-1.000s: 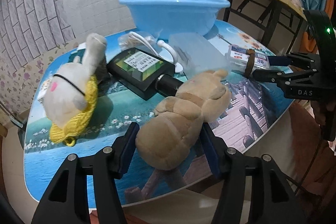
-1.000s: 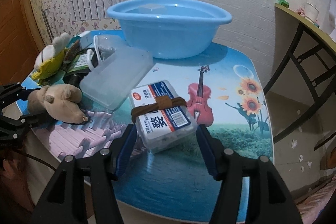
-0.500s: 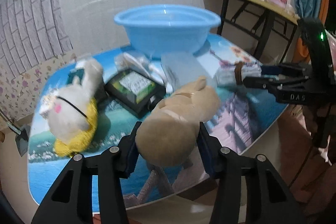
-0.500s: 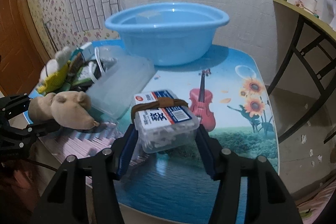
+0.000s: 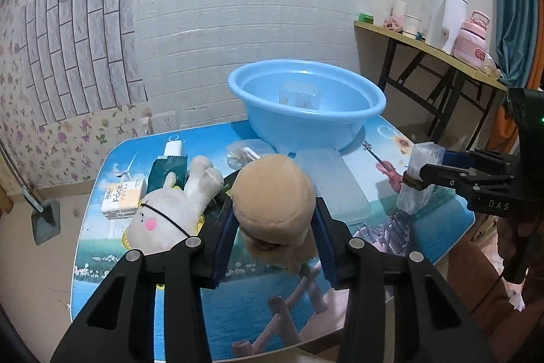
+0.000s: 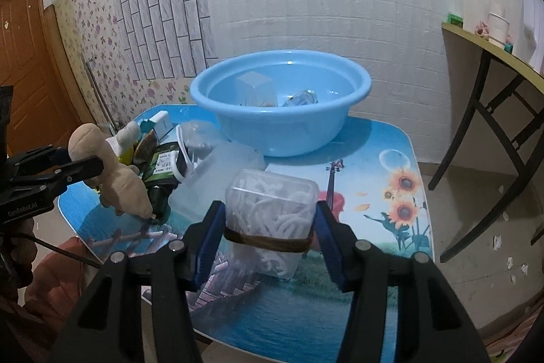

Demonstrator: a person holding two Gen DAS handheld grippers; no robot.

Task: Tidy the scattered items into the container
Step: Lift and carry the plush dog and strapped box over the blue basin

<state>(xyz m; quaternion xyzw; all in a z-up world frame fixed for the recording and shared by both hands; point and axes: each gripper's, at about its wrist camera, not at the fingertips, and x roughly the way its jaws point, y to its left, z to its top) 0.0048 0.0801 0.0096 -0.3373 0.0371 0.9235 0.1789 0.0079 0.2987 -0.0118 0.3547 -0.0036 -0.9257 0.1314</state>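
I am looking at a white brick-patterned wall [image 5: 272,5] filling the back of the room, with grey tile panels [image 5: 78,50] and floral wallpaper [image 5: 68,138] running along to the left. A brown wooden door [image 6: 23,56] is standing at the far left. The pale floor [image 6: 476,193] is lying bare to the right — under a black-legged side table [image 5: 425,56] that is carrying a white kettle [image 5: 445,19] and a pink bottle [image 5: 474,36]. A teal curtain [image 5: 510,5] is hanging beside it. The tabletop [image 6: 374,165] is showing a printed sunflower-and-violin scene.

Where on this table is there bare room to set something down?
Bare: the table's sunflower side, right of the blue basin, and the near edge. Crowded: left of the basin, around the white plush rabbit and clear lid.
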